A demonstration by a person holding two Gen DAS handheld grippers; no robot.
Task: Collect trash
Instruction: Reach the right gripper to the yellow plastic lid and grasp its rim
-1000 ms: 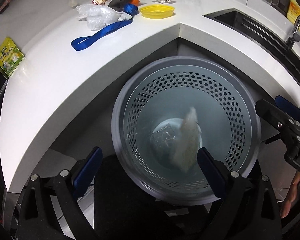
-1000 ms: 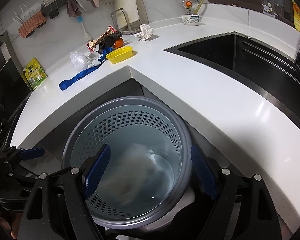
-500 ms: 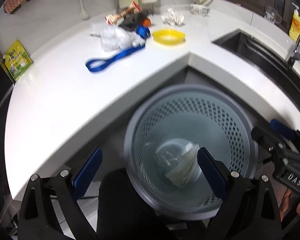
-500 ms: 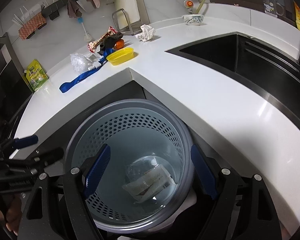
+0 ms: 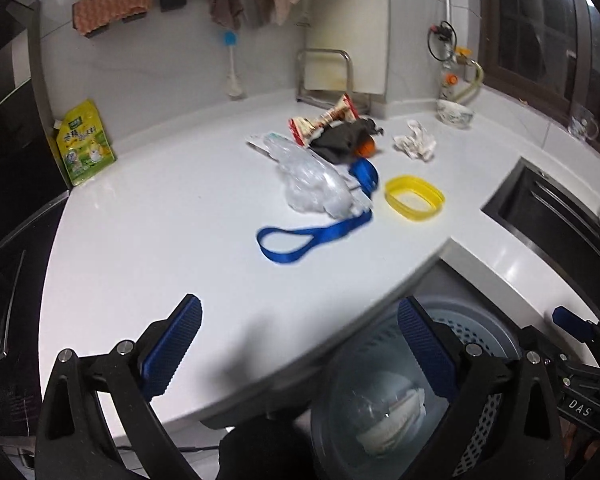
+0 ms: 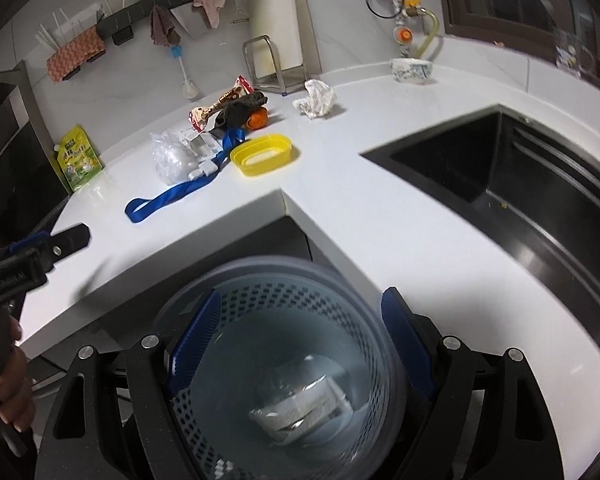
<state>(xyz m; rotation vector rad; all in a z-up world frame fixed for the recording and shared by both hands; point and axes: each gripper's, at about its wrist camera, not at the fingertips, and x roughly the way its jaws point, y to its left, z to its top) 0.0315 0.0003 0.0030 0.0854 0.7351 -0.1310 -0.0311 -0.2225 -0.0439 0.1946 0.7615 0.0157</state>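
Observation:
A grey perforated trash bin [image 6: 284, 280] stands on the floor below the white counter corner; it also shows in the left wrist view [image 5: 480, 320]. A clear wrapper [image 6: 304, 404] lies at its bottom. My right gripper [image 6: 300, 340] is open and empty above the bin. My left gripper [image 5: 300, 344] is open and empty over the counter edge. On the counter lie a clear plastic bag [image 5: 312, 184], a snack wrapper [image 5: 324, 120], a crumpled paper [image 5: 414, 144], a blue strap [image 5: 300, 236] and a yellow lid [image 5: 414, 198].
A black sink [image 6: 500, 176] is set in the counter on the right. A green pouch [image 5: 84, 142] leans at the far left. A patterned bowl [image 6: 412, 70] and a metal rack [image 6: 268, 64] stand by the back wall. A dark cloth with an orange item [image 5: 348, 140] lies by the wrapper.
The wrapper dropped to the bottom of the bin. My left gripper has swung up and left from over the bin to the counter. The right gripper stayed over the bin.

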